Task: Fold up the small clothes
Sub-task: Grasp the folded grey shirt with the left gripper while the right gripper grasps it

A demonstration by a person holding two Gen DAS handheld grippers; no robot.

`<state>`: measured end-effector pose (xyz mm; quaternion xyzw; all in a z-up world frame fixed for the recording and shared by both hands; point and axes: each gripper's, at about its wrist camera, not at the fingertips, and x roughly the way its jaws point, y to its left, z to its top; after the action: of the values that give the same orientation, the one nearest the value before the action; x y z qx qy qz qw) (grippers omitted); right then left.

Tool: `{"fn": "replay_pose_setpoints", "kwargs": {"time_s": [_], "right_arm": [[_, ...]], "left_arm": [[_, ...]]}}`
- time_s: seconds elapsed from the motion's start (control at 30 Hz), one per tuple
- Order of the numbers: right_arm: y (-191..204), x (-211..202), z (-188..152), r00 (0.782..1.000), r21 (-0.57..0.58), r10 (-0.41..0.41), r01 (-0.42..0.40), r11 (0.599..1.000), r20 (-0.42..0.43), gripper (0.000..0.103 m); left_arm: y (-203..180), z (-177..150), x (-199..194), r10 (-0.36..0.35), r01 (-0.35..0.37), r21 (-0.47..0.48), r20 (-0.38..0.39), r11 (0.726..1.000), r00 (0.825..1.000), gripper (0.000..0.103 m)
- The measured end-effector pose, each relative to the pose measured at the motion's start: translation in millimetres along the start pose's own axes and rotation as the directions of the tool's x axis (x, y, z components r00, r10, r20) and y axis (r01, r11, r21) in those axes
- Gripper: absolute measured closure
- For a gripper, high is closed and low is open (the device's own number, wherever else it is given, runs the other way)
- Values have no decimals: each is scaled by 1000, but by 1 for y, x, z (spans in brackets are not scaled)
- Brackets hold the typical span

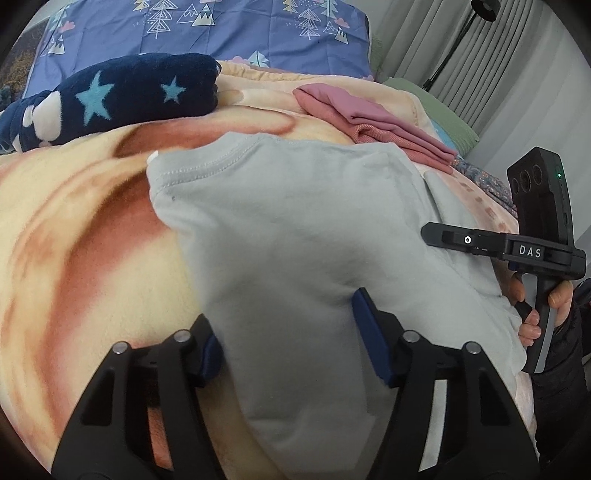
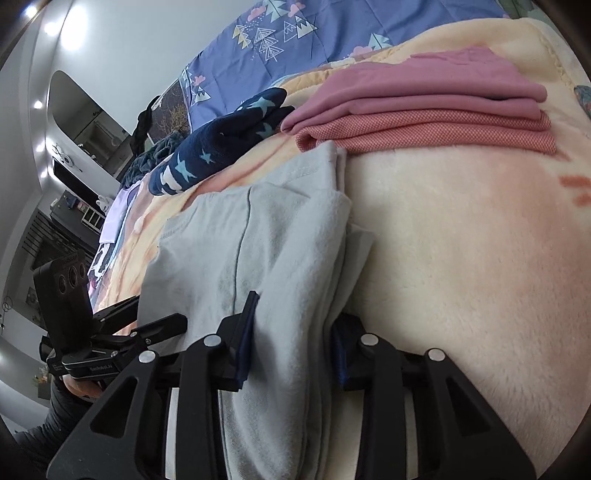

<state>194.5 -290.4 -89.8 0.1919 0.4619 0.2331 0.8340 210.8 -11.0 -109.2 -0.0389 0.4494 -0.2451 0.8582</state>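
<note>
A home bedroom. A bed is spread with a plush cream blanket and a blue sheet printed with trees and mountains. Folded pink clothes and a star-patterned navy fleece lie on it. Grey curtains hang beside it, and shelves stand along a wall.

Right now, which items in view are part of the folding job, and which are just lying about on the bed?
In use:
- grey garment, spread between both grippers
- left gripper, open around the cloth
- right gripper, cloth between its fingers
- pink folded clothes, apparently finished

Lying about:
- navy star blanket
- peach fleece blanket underneath
- blue tree-print bedding
</note>
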Motion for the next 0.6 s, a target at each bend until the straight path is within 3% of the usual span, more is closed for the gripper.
{"fn": "replay_pose_setpoints", "kwargs": {"time_s": [0.13, 0.27, 0.6], "right_arm": [[19, -10, -4, 998, -67, -33, 36, 997, 48, 86], [54, -30, -9, 985, -173, -101, 125, 977, 140, 88], [98, -110, -34, 932, -222, -94, 180, 958, 349, 89]], "left_arm": [[-10, 0, -13, 15, -16, 26, 34, 1000, 999, 76], [-33, 4, -42, 58, -68, 98, 103, 993, 993, 79], [-82, 8, -106, 50, -105, 206, 255, 973, 966, 81]]}}
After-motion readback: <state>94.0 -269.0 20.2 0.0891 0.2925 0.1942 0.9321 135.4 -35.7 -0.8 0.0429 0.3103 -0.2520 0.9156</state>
